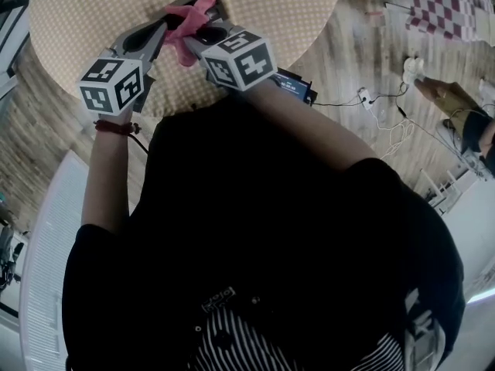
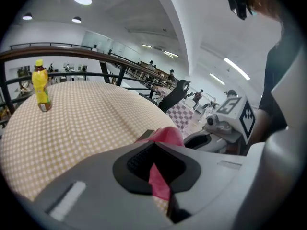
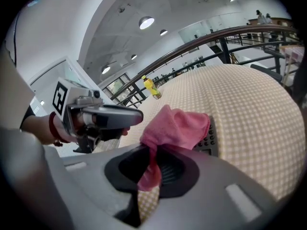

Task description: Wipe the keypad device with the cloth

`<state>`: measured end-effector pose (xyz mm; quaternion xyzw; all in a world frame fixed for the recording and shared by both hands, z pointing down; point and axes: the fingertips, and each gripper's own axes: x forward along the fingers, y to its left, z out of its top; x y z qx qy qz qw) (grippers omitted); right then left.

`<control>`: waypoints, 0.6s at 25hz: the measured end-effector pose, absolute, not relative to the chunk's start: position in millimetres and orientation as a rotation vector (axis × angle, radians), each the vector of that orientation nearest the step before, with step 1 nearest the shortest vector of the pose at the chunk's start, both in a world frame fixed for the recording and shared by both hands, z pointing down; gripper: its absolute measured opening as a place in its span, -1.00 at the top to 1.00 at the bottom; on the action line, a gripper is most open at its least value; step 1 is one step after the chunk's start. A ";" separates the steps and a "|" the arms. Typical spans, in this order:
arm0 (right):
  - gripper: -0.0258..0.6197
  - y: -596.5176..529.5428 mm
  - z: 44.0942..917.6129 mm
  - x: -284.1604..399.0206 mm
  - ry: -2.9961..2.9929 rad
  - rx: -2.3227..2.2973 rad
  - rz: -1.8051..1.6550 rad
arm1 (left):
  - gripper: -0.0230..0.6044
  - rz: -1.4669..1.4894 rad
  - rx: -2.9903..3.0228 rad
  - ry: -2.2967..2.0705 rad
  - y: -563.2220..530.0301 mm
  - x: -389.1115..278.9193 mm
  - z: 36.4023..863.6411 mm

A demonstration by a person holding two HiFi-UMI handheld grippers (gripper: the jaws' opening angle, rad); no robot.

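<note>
keypad device [image 3: 210,139] dark, half under bunched pink cloth [image 3: 176,126]

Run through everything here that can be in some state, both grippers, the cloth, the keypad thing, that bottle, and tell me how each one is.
left gripper: jaws shut on the cloth.
right gripper: jaws shut on the cloth.
cloth: bunched, pinched from both sides, draped over part of the keypad device.
keypad device: lying flat on the table, partly covered.
bottle: upright, cap on.
</note>
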<state>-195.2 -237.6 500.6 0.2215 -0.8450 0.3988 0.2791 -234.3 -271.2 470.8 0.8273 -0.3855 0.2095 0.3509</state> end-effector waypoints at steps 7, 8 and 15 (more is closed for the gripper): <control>0.77 -229.3 517.4 -192.4 -2.235 0.588 1.082 | 0.91 0.708 2.199 -0.881 -313.1 -237.4 483.4; 0.77 -226.5 519.5 -195.1 -2.235 0.584 1.084 | 0.91 0.731 2.192 -0.851 -315.1 -235.6 486.2; 0.77 -222.1 533.2 -196.0 -2.219 0.569 1.077 | 0.91 0.980 2.168 -0.690 -315.7 -217.2 522.9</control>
